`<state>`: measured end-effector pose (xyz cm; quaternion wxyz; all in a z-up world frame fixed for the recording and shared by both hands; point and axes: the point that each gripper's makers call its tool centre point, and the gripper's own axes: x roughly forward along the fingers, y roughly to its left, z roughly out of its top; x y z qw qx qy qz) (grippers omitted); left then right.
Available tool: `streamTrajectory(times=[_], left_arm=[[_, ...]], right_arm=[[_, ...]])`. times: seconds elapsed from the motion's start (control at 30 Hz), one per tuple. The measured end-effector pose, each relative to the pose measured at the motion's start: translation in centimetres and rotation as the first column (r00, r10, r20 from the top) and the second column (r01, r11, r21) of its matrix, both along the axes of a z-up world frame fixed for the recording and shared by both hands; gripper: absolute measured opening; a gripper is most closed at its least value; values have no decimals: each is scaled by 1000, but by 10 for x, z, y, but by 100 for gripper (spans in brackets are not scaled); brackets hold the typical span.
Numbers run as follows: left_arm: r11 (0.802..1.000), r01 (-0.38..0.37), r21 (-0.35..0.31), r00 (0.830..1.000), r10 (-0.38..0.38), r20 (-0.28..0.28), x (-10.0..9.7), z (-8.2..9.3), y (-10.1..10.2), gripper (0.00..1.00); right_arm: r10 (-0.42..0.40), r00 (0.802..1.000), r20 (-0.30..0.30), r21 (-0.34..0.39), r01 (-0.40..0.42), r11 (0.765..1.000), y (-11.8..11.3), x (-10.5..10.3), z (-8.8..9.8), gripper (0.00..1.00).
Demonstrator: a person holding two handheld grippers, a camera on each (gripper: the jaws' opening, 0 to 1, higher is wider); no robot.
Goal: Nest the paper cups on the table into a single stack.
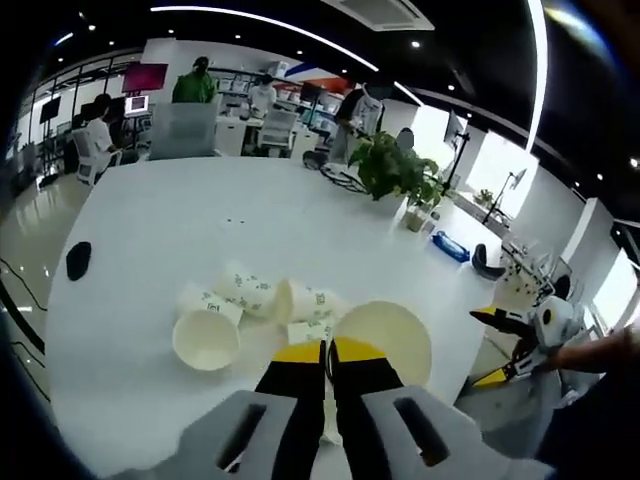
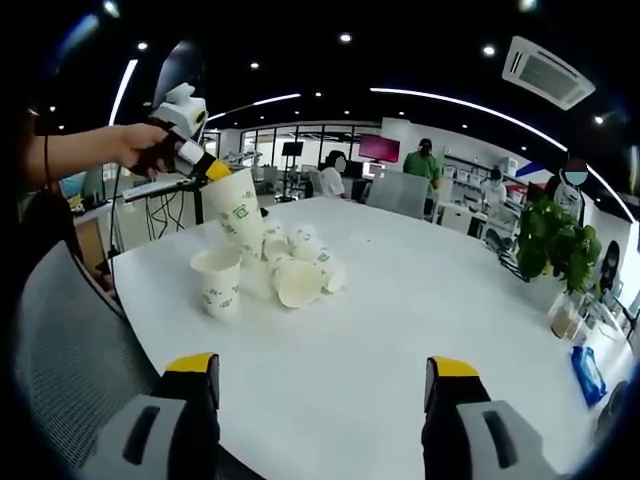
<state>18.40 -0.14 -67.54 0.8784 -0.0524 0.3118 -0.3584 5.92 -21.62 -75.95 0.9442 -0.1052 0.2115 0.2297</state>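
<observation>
1. The white table [image 2: 420, 300] is big and round at the edges. A little heap of paper cups [image 2: 285, 262] sits on it, on the left side in the right gripper view.
2. The cups are white with small green marks on their sides. They look empty inside.
3. One upright cup [image 2: 218, 283] stands at the near left of the heap, mouth up. Nothing is in it.
4. One tipped cup [image 2: 299, 283] lies on its side just beside it, with its open mouth facing the camera. More cups lie on their sides behind it, touching each other.
5. The left gripper [image 2: 205, 170] comes in from the left, held by a person's hand [image 2: 135, 148]. Its yellow tips are closed on the rim of a held cup [image 2: 237, 208]. That cup hangs tilted above the heap, and its bottom end is down among the other cups.
6. In the left gripper view, the same claw's jaws are shut tight together on the rim of the held cup [image 1: 385, 340], whose wide round mouth shows just to the right of the tips.
7. The right gripper [image 2: 320, 375] is well apart from the cups, low over the near part of the table. Its two jaws are spread wide with nothing between them.
8. A green plant [image 2: 555, 250] stands far to the right on the table.
</observation>
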Motion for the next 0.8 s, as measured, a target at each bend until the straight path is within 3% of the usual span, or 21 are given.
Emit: streamTrajectory(times=[0.8], left_arm=[[989, 102, 107, 994, -98, -45, -23, -22, -6, 0]], right_arm=[[2, 1000, -14, -16, -2, 1000, 0, -1, -3, 83]])
